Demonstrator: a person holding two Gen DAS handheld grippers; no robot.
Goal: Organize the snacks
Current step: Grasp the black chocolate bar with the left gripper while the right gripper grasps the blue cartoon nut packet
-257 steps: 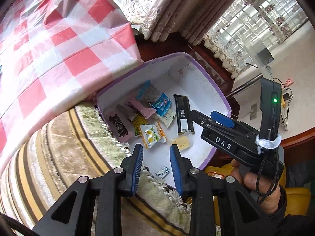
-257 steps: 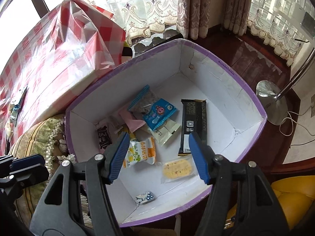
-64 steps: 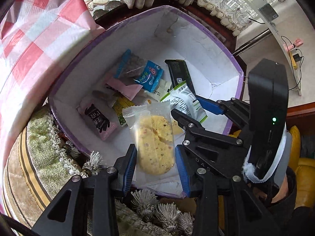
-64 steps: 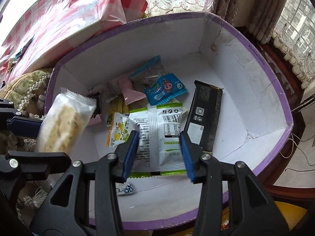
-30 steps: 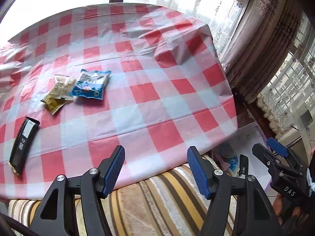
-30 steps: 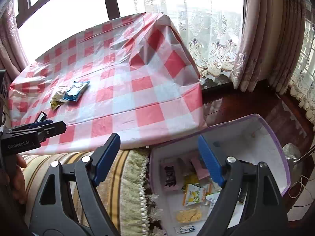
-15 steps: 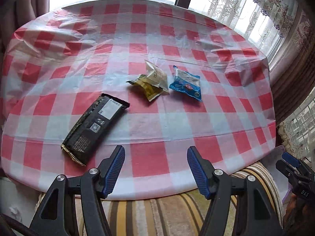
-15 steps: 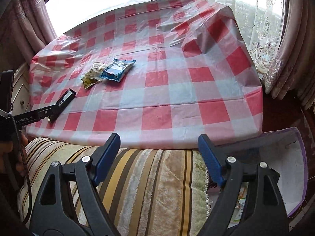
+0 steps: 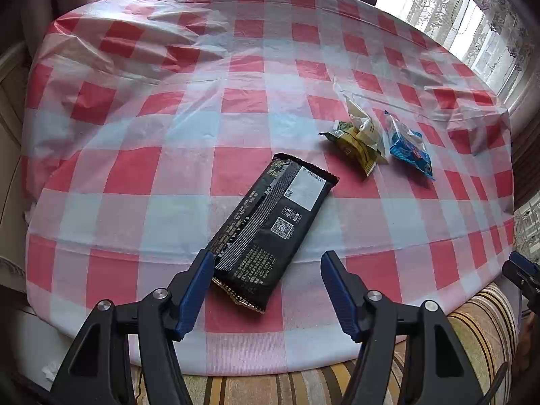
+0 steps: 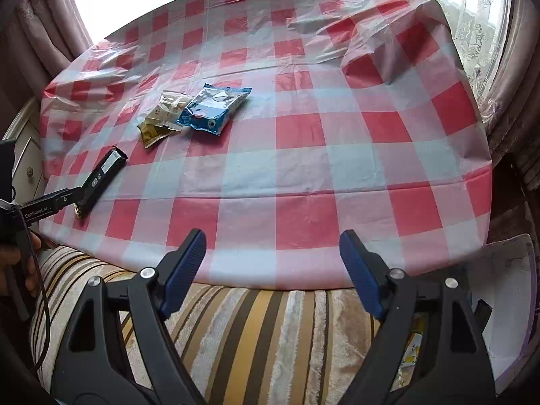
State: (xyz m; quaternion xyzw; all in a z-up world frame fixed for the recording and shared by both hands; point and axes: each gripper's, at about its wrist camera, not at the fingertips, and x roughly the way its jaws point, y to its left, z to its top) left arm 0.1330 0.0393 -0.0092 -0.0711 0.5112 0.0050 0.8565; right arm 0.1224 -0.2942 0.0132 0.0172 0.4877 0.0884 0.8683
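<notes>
Jaws of the left gripper (image 9: 266, 287) are held apart and empty at the bottom of the left wrist view, above the near end of a black snack bar (image 9: 273, 226) at centre. Right of it, a yellow packet (image 9: 357, 141) and blue packet (image 9: 410, 150) are seen on the checked tablecloth (image 9: 168, 128). The right gripper (image 10: 273, 266) is likewise spread wide, nothing held.

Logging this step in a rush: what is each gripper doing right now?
Left gripper: open, holding nothing, jaws either side of the black bar's near end.
Right gripper: open, empty.
</notes>
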